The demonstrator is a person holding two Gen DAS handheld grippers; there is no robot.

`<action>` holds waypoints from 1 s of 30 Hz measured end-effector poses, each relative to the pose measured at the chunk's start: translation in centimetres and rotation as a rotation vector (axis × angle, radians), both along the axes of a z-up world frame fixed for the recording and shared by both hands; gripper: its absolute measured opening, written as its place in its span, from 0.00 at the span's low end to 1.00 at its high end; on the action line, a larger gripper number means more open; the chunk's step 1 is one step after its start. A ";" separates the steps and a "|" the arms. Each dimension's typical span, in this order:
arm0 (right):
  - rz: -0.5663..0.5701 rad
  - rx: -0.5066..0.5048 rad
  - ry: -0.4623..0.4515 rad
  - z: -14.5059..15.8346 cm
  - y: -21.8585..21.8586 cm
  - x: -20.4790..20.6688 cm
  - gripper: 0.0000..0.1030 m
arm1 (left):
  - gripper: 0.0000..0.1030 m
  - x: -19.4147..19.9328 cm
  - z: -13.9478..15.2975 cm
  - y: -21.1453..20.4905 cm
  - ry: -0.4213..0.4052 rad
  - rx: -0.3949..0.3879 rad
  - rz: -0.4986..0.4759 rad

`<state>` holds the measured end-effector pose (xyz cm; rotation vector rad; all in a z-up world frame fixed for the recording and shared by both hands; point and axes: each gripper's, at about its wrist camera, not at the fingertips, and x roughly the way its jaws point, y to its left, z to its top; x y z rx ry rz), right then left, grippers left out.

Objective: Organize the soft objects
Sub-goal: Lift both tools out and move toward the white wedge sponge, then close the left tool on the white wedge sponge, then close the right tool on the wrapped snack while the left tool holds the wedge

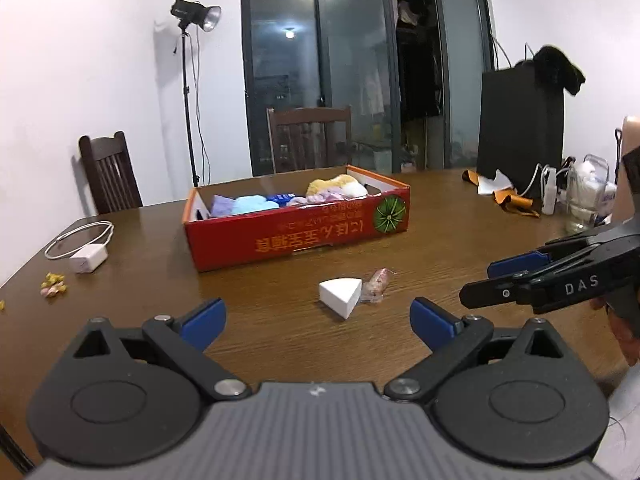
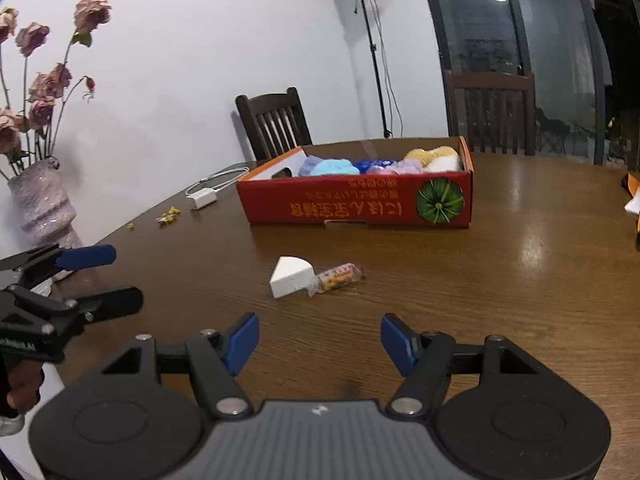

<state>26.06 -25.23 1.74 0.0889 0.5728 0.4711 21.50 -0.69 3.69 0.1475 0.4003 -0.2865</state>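
2 grippers: both hover low over the brown wooden table point(image 1: 260, 320), neither touching anything.
Left gripper point(image 1: 316, 320): jaws spread wide, blue pads far apart, nothing between them.
Right gripper point(image 2: 318, 340): jaws parted, a clear gap between its blue pads, empty as well; in the left wrist view it shows side-on, to the right of the left gripper.
White sponge wedge point(image 1: 341, 295): lies on the table just ahead of both grippers, slightly right of the left gripper's centre line and slightly left of the right gripper's.
Wrapped snack point(image 1: 376, 282): a small clear packet with pink contents, touching the wedge's right side, beyond the fingertips.
Red cardboard box point(image 2: 360, 206): farther ahead, well past the wedge, open at the top.
Soft items in the box point(image 2: 336, 167): pale blue, purple, dark blue, pink and yellow pieces in a row, filling most of its length.
White charger with cable point(image 1: 88, 258): on the table ahead and left of the left gripper.
Yellow scraps point(image 1: 54, 283): near the table's left edge.
Vase of dried roses point(image 2: 44, 204): far left of the right gripper.
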 end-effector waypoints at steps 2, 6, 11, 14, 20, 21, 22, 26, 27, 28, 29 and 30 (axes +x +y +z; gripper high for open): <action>-0.015 0.011 -0.002 -0.2 -0.2 0.4 0.65 | 0.97 1.6 -0.6 -0.8 0.006 0.008 -0.007; -0.029 0.037 0.033 -1.0 -0.8 1.5 0.65 | 0.89 5.3 -2.2 -2.5 0.017 0.034 -0.033; -0.040 0.014 0.056 -1.6 -0.8 3.4 0.65 | 0.67 10.3 -4.5 -3.9 0.104 0.107 -0.062; -0.036 0.005 0.059 -1.7 -0.6 4.5 0.65 | 0.52 12.3 -5.1 -3.4 0.195 0.064 -0.086; 0.032 -0.073 0.043 -1.6 2.0 7.9 0.65 | 0.32 12.4 -4.9 -2.5 0.187 0.020 -0.084; 0.041 -0.099 0.038 -1.6 2.7 8.4 0.64 | 0.31 12.3 -4.7 -2.0 0.183 0.005 -0.069; 0.046 -0.123 0.030 -1.7 3.3 8.9 0.64 | 0.31 12.3 -4.4 -1.4 0.183 -0.016 -0.057; 0.081 -0.168 0.023 -1.9 5.3 10.7 0.64 | 0.31 12.1 -3.6 1.0 0.188 -0.082 -0.005; 0.087 -0.168 0.033 -2.1 5.5 11.0 0.64 | 0.31 12.1 -3.5 1.4 0.189 -0.087 0.011; 0.089 -0.173 0.041 -2.2 5.6 11.4 0.63 | 0.32 12.1 -3.5 1.9 0.193 -0.091 0.027; 0.088 -0.179 0.044 -2.3 5.8 11.6 0.62 | 0.32 12.1 -3.4 2.2 0.195 -0.095 0.041; 0.092 -0.185 0.047 -2.5 6.0 11.8 0.62 | 0.32 12.0 -3.4 2.4 0.194 -0.097 0.051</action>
